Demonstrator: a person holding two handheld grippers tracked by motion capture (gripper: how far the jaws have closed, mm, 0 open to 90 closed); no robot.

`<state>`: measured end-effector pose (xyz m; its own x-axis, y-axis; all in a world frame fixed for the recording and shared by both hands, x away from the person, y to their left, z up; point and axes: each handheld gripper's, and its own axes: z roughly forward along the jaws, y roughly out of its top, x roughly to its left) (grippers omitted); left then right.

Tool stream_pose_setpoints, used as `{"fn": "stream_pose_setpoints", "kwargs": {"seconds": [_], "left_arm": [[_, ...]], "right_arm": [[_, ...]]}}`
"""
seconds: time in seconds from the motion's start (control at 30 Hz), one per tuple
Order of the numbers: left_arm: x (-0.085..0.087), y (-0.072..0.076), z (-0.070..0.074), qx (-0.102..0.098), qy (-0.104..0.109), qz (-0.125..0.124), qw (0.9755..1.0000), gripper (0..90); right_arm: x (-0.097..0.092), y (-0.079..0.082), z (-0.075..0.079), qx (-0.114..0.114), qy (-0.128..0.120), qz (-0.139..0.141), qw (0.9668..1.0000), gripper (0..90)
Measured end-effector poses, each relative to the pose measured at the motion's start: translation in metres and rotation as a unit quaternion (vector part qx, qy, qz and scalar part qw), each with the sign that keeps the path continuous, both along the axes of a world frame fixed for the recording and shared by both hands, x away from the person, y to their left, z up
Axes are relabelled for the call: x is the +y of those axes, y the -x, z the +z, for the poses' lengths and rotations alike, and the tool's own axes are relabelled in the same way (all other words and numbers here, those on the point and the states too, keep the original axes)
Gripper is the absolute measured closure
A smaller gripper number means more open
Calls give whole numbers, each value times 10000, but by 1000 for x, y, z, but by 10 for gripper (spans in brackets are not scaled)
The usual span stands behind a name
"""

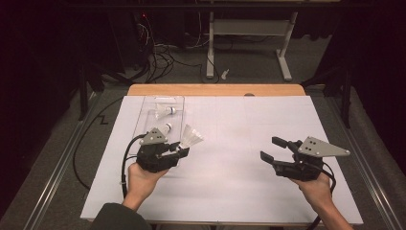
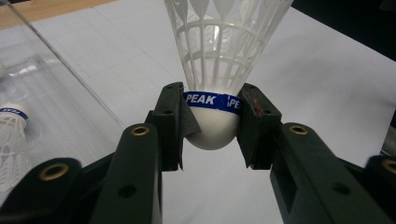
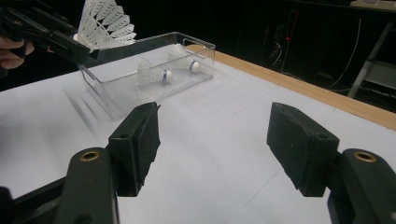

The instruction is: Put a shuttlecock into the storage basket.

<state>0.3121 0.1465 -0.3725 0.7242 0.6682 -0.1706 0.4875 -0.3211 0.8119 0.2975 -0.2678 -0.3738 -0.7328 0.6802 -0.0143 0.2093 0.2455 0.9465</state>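
Note:
A white plastic shuttlecock [image 1: 191, 138] with a blue band is held by its cork, skirt pointing up and away, in my left gripper [image 1: 181, 149], just right of the clear box's near end. The left gripper view shows both pads pressing on the cork of that shuttlecock [image 2: 219, 56] at the band. My right gripper [image 1: 269, 148] hovers over the right half of the table, open, jaws pointing left. Nothing lies between its pads [image 3: 140, 135]. The right gripper view also catches the left gripper [image 3: 46, 32] and the held shuttlecock [image 3: 105, 21] at the top left.
A clear plastic box [image 1: 143, 110] stands at the table's far left and holds two more shuttlecocks [image 1: 168, 111] [image 1: 166, 128]. A white sheet [image 1: 230, 143] covers the table, with a wooden edge [image 1: 215, 89] along its far side. Cables and a desk frame lie on the floor beyond.

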Motion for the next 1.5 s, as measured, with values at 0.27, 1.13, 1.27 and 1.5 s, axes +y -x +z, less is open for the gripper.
{"fn": "stream_pose_setpoints", "kwargs": {"seconds": [0.27,1.13,1.27,1.5], "left_arm": [[10,1,2,-11,16,102,9999,647],[37,2,3,89,120,479,9987,647],[40,1,3,96,128,529,9985,647],[47,2,4,97,173,633,9978,647]], "right_arm": [[-8,3,-5,7,-50,-85,10000,339],[-39,20,-25,45,-379,-405,9985,308],[-42,21,-28,35,-369,-436,9984,306],[-47,24,-34,29,-402,-485,9980,308]]}}
